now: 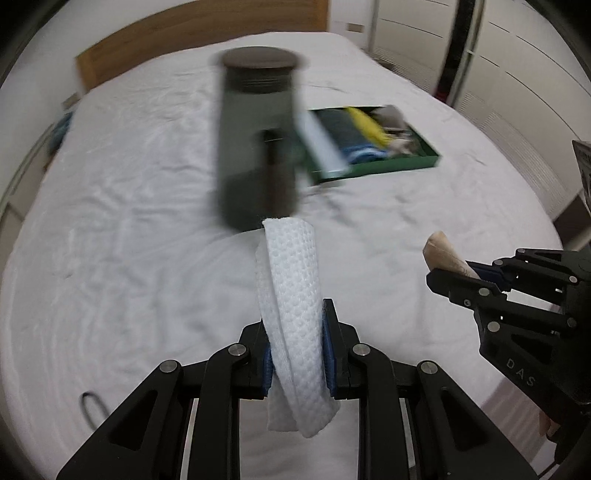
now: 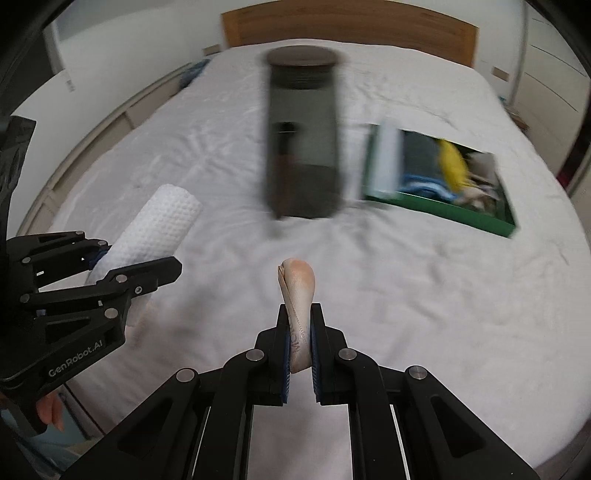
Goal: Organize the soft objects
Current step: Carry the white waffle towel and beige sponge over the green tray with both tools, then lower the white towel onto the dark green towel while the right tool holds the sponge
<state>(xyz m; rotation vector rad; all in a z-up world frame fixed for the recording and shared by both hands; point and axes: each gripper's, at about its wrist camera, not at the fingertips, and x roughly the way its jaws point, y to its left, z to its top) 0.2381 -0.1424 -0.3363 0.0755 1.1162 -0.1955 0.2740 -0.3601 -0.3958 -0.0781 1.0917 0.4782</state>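
My left gripper is shut on a folded white waffle-weave cloth and holds it above the bed; the cloth also shows in the right wrist view. My right gripper is shut on a folded beige cloth, which also shows in the left wrist view. A green tray lies on the bed ahead and holds several folded soft items, among them white, blue and yellow ones. A tall dark green container stands on the bed beside the tray, blurred.
The white bedsheet covers the whole bed. A wooden headboard is at the far end. White wardrobe doors stand beside the bed. A thin wire loop lies on the sheet near my left gripper.
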